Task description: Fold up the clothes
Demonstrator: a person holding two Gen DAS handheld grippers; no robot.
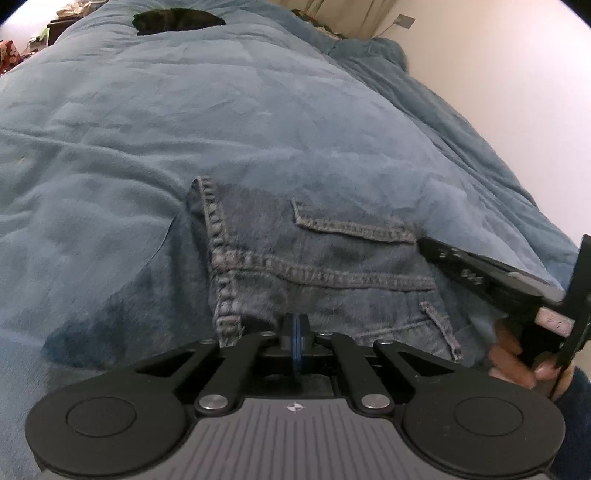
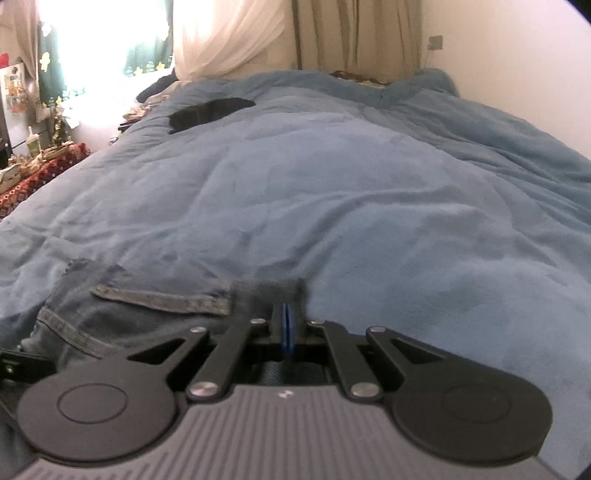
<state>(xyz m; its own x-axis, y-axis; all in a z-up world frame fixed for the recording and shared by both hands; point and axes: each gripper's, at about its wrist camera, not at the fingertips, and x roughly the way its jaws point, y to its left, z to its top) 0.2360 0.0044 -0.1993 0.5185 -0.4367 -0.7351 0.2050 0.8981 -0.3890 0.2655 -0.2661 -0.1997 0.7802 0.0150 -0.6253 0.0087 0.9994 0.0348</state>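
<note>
A pair of blue denim jeans (image 1: 314, 266) lies on the blue bedspread (image 1: 221, 129), back pocket flap and waistband seams up. My left gripper (image 1: 296, 325) is shut on the jeans' near edge by the waistband. My right gripper (image 2: 287, 314) is shut on the jeans (image 2: 147, 314) at their right edge, next to the pocket flap. The right gripper also shows in the left wrist view (image 1: 428, 245), pinching the denim's right side, with the person's hand behind it.
A dark garment (image 1: 177, 20) lies far up the bed, also in the right wrist view (image 2: 207, 112). A wall (image 1: 517, 92) runs along the bed's right side. Curtains (image 2: 332, 37) and a cluttered side table (image 2: 37, 166) stand beyond the bed.
</note>
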